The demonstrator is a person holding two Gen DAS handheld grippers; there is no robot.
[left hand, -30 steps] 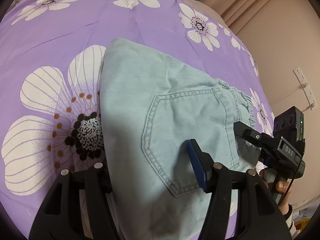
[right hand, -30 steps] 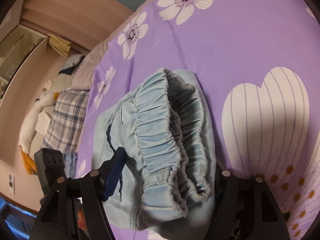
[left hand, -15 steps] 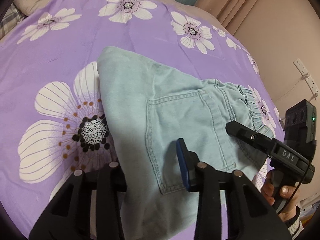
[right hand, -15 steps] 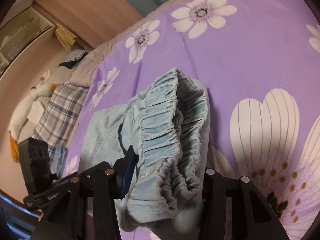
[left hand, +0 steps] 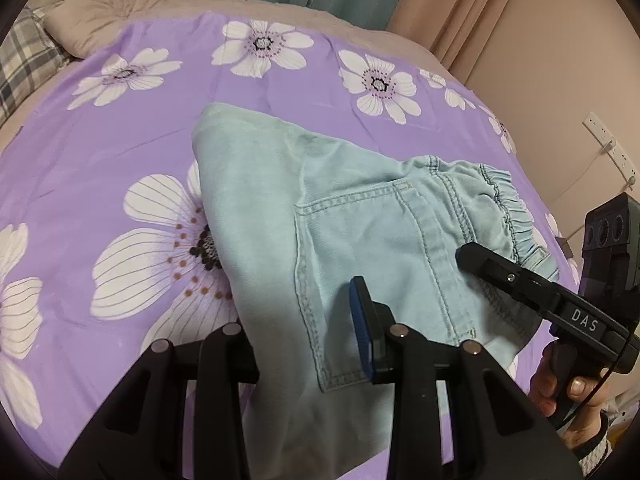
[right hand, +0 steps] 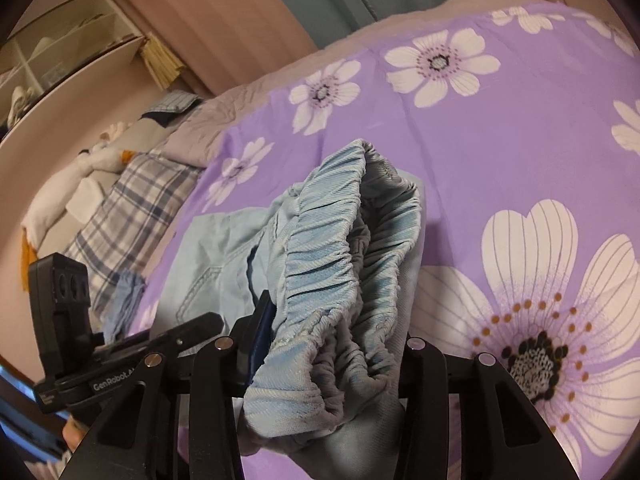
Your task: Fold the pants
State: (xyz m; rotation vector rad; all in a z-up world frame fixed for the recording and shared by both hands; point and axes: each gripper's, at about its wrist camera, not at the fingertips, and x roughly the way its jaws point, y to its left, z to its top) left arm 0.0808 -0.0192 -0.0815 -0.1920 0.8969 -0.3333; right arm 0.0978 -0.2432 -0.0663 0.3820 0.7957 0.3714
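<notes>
left finger of the left black two-finger gripper (left hand: 304,344): its tip sits under the folded light blue denim pants (left hand: 360,232), so no telling if it's pinching cloth.
pants, near end: runs off the left wrist view at 6 o'clock, hem not visible.
right black two-finger gripper (right hand: 332,344): right fingertip is buried behind the bunched elastic waistband (right hand: 340,280), grip unclear.
person's hand (left hand: 568,384): cut off at 4 o'clock, only a few fingers show.
purple flowered bedsheet (left hand: 120,140): whatever's beneath the pants is covered.
wall shelves (right hand: 60,60): at 10 o'clock, contents too blurry to name.
</notes>
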